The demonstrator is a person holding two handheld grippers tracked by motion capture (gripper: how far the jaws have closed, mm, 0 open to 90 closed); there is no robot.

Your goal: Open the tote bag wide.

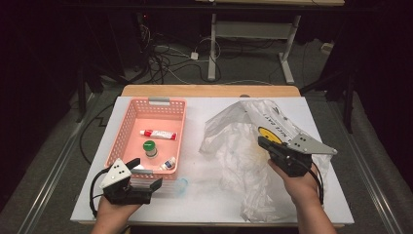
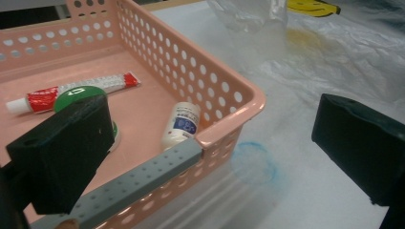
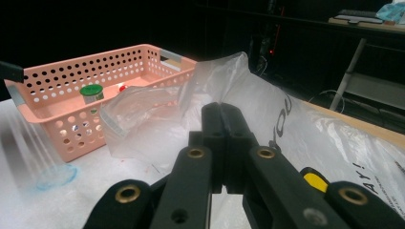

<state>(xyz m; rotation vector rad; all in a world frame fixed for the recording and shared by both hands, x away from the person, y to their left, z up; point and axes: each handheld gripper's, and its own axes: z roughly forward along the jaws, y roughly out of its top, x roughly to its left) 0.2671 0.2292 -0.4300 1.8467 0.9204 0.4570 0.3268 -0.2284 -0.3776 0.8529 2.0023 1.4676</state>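
A pink perforated basket (image 1: 127, 127) stands on the left of the white table. It holds a red-and-white tube (image 1: 158, 134), a green-capped jar (image 1: 149, 147) and a small white bottle (image 1: 168, 164). My left gripper (image 1: 144, 174) is open at the basket's near right corner, one jaw over the inside and the other over the table; in the left gripper view its open jaws (image 2: 215, 143) straddle that corner. To the right lies a crumpled clear plastic bag (image 1: 238, 146) with a yellow smiley print. My right gripper (image 1: 261, 142) is shut, and a fold of the bag (image 3: 224, 76) rises from its tips (image 3: 222, 112).
A clear, blue-rimmed ring (image 1: 181, 185) lies on the table just right of the basket's near corner. The basket has grey handles at both ends (image 2: 138, 181). Beyond the table's wooden far edge (image 1: 209, 90) are cables and desk legs on a dark floor.
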